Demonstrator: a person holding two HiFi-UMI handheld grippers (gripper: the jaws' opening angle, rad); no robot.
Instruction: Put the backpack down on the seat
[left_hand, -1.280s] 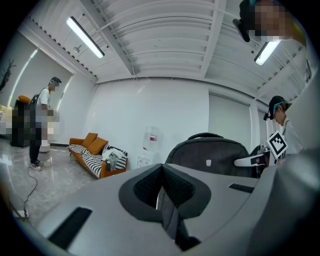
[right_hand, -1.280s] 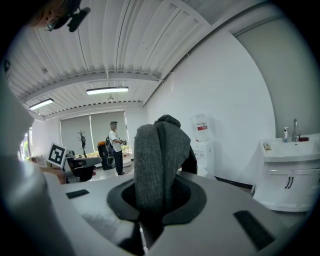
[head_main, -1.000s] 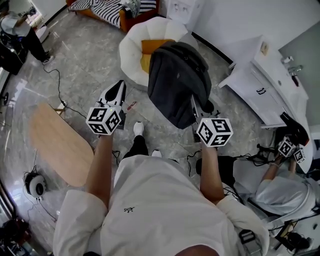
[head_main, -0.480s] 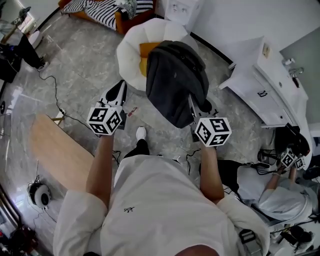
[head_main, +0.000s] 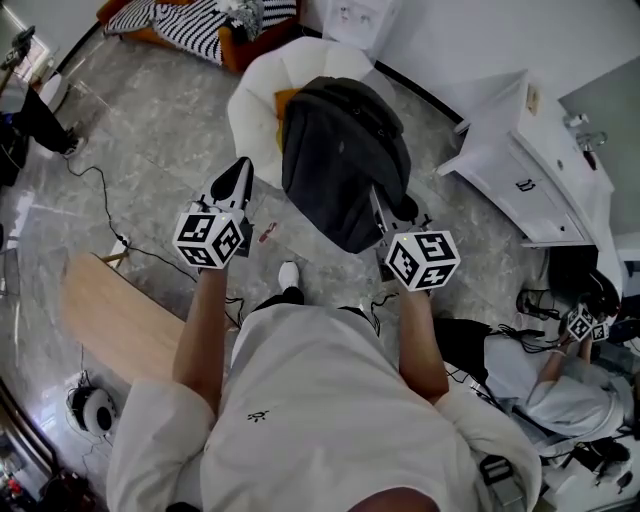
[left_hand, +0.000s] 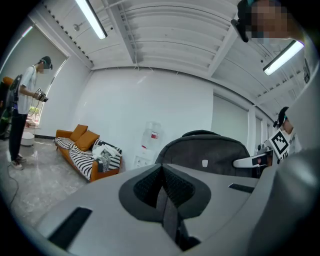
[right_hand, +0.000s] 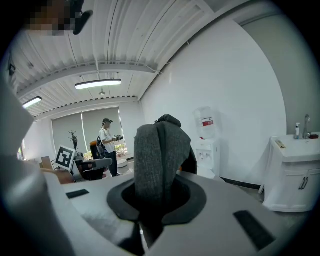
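As the head view looks down, grey marbled floor (head_main: 150, 130) fills most of the frame, cables trailing over it. White cabinet (head_main: 520, 160) with a tap on top stands at the right by the wall. Wooden board (head_main: 110, 310) lies at the lower left. Orange sofa (head_main: 190, 20) with a striped cover sits at the top, partly cut off. Seat (head_main: 255, 100) is a round white padded chair straight ahead, orange cushion (head_main: 283, 100) inside it. Backpack (head_main: 340, 160), dark grey, hangs upright from the right gripper and covers the seat's right and near edge in this view; cannot tell if it touches the seat. Seated person (head_main: 560, 390) is at the lower right, well apart. Right gripper (head_main: 378, 205) has its jaws pinched on a fold of the backpack's grey fabric, which in the right gripper view rises straight up out of the jaws. Left gripper (head_main: 240, 170) is just left of the backpack, not touching it, jaws pressed together with nothing between them; its own view shows the backpack beyond and to the right. Water dispenser (right_hand: 206, 135) stands by the far wall.
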